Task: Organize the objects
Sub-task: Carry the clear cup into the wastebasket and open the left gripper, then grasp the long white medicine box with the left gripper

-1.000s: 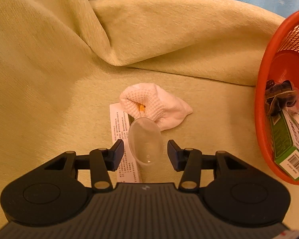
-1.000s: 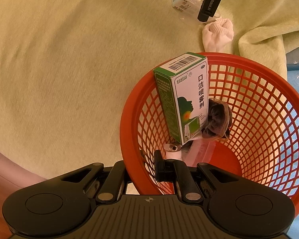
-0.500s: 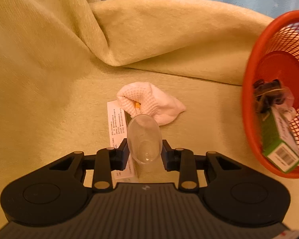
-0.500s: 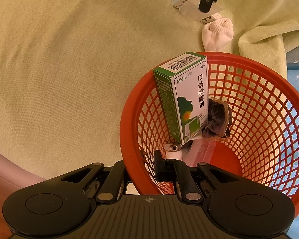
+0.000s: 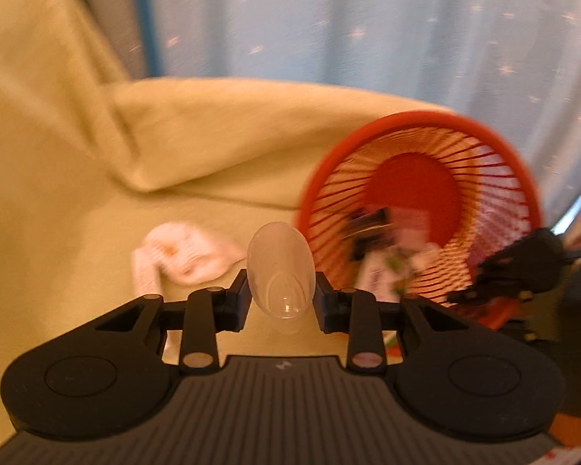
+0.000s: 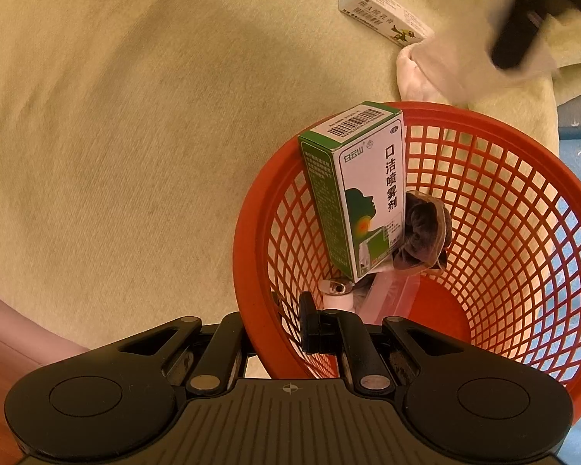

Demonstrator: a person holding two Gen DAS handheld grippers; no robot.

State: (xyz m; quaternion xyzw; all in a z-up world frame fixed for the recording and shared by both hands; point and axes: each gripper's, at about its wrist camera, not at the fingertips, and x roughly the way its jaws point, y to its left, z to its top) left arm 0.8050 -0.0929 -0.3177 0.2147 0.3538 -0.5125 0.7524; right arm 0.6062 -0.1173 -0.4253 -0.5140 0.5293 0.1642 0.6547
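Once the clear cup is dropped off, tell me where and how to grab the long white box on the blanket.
Take the long white box across its narrow width near the middle, coming straight down from above. It lies flat on the blanket, so only its long sides offer parallel faces. Stay toward the end away from the white sock, which touches its other end.

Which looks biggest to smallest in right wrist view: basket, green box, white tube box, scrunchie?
1. Orange basket
2. Green-and-white box
3. White tube box and brown scrunchie: similar apparent size; the tube box lies farther from the camera, so unsure.
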